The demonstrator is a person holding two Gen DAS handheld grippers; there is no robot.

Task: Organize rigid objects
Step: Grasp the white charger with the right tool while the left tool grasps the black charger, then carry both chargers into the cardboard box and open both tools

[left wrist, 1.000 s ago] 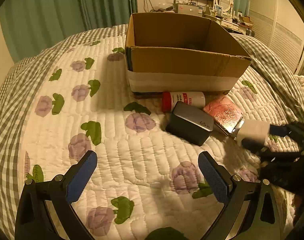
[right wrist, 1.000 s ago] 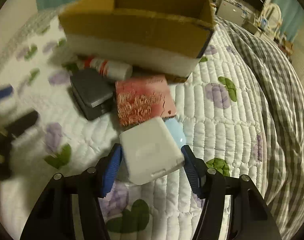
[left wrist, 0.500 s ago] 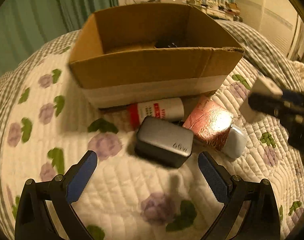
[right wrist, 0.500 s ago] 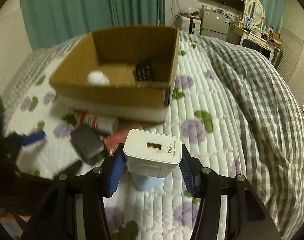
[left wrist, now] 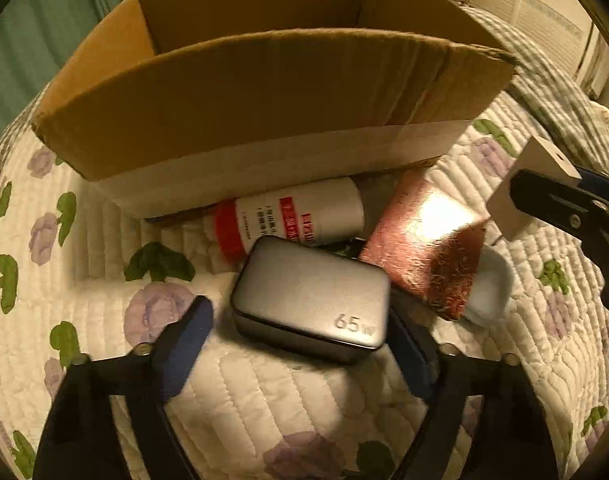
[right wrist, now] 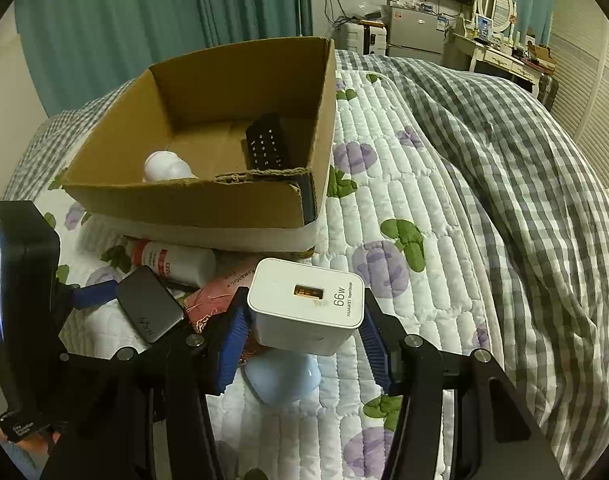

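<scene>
We find the right tongs (right wrist: 304,334) clamped on a white 66W charger (right wrist: 306,306), held above the quilted bed (right wrist: 408,216), near the cardboard box (right wrist: 208,200). The left tongs (left wrist: 300,344) stand apart, their fingers either side of a grey 65W charger (left wrist: 310,300) lying on the bed. Beside it lie a red-capped white bottle (left wrist: 292,220) and a pink packet (left wrist: 424,240).

The left tongs (left wrist: 300,344) have closed in around the grey charger (left wrist: 310,298); the right tongs (right wrist: 304,344) lifted the white charger (right wrist: 306,306).
</scene>
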